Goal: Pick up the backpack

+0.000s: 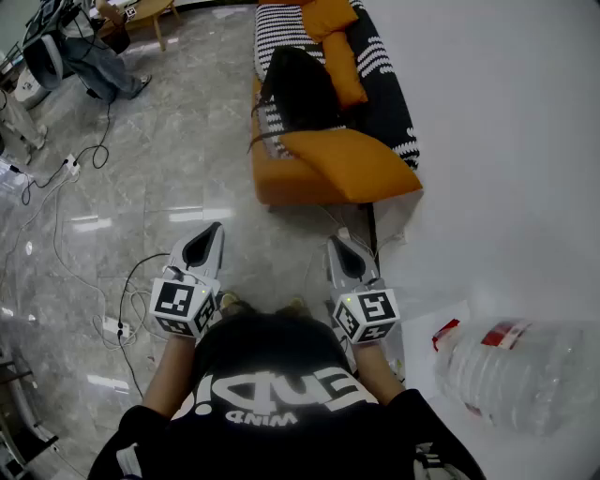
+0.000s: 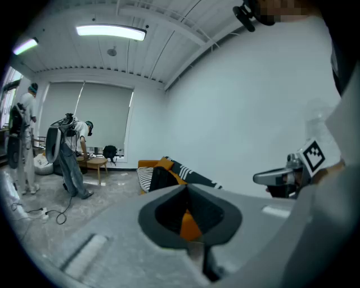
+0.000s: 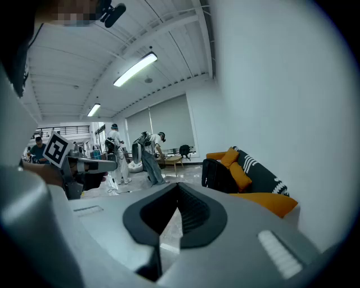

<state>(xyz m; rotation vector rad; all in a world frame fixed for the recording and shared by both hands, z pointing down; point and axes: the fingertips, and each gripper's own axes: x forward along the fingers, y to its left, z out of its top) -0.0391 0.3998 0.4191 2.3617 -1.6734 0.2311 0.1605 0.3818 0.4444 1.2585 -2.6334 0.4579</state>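
Head view has the left gripper [image 1: 213, 229] and the right gripper [image 1: 335, 243] held out side by side over the grey marble floor [image 1: 178, 141]. Each has its jaws pressed together with nothing between them; the left gripper view and the right gripper view confirm this.

The black backpack [image 1: 300, 89] sits well ahead of both, on the seat of an orange sofa [image 1: 291, 183] with striped covers. An orange cushion [image 1: 345, 56] lies just beside it on the wall side. 1 strap [image 1: 260, 139] hangs over the seat's floor-side edge.

Bare floor lies between the gripper tips and the sofa's near end. The sofa's far side stands along the white wall [image 1: 506, 141].

At right, close to the person, a clear water bottle [image 1: 511, 375] lies on its side near the wall's foot. At left, cables [image 1: 61, 234] trail across the floor. 1 person [image 1: 98, 61] stands far off beside a wooden table [image 1: 150, 14].
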